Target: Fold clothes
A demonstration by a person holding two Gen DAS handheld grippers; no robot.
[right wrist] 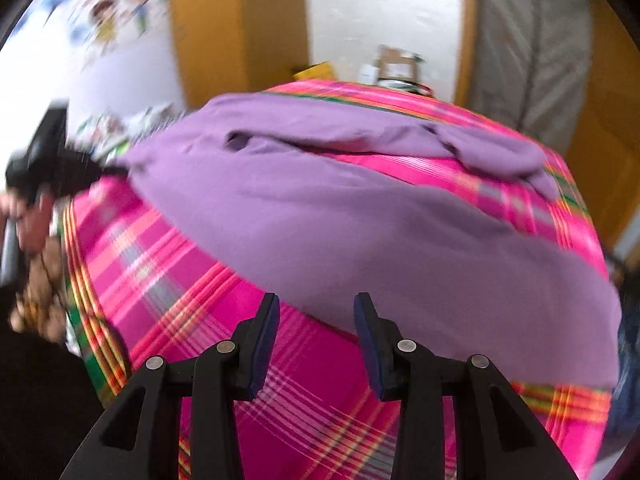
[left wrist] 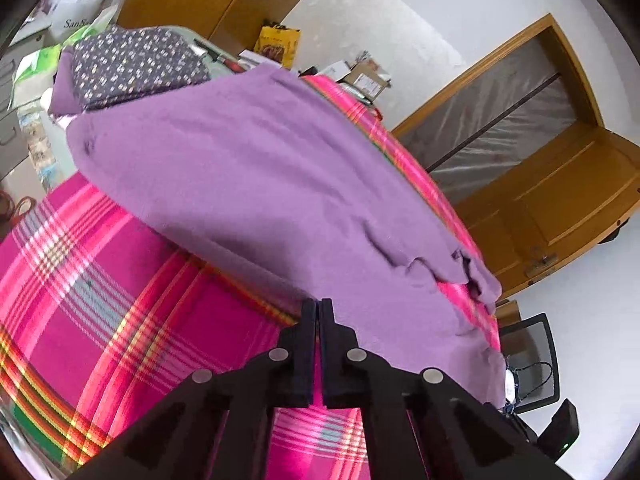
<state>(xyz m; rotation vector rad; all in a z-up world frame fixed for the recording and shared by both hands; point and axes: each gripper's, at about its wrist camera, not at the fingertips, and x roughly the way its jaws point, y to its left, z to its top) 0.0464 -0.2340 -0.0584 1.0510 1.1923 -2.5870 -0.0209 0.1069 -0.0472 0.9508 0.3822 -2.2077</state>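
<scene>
A: Left wrist view. The left gripper (left wrist: 319,304) has its black jaws pressed together, no gap at the tips. The tips sit at the near hem of the plain purple knit garment (left wrist: 256,168); whether a pinch of fabric is caught between them I cannot tell. The garment lies spread on the bright pink plaid cloth (left wrist: 100,292) covering the table.

B: Right wrist view, blurred. The right gripper (right wrist: 316,304) stands about half open, blue pads apart, nothing between them. Its tips are over the pink plaid cloth (right wrist: 168,280), just short of the purple garment (right wrist: 360,232).

A: Only my view shows the folded dark floral-print garment (left wrist: 136,64) at the far corner, with the yellow packet (left wrist: 280,44) and cardboard boxes (left wrist: 366,76) beyond it, and the wooden door (left wrist: 560,208) to the right.

B: Only mine shows the garment's sleeve (right wrist: 500,156) lying apart along the far edge, pink cloth visible between it and the body. At the left edge a black tool meets the garment's corner; it is too blurred to read its jaws.
</scene>
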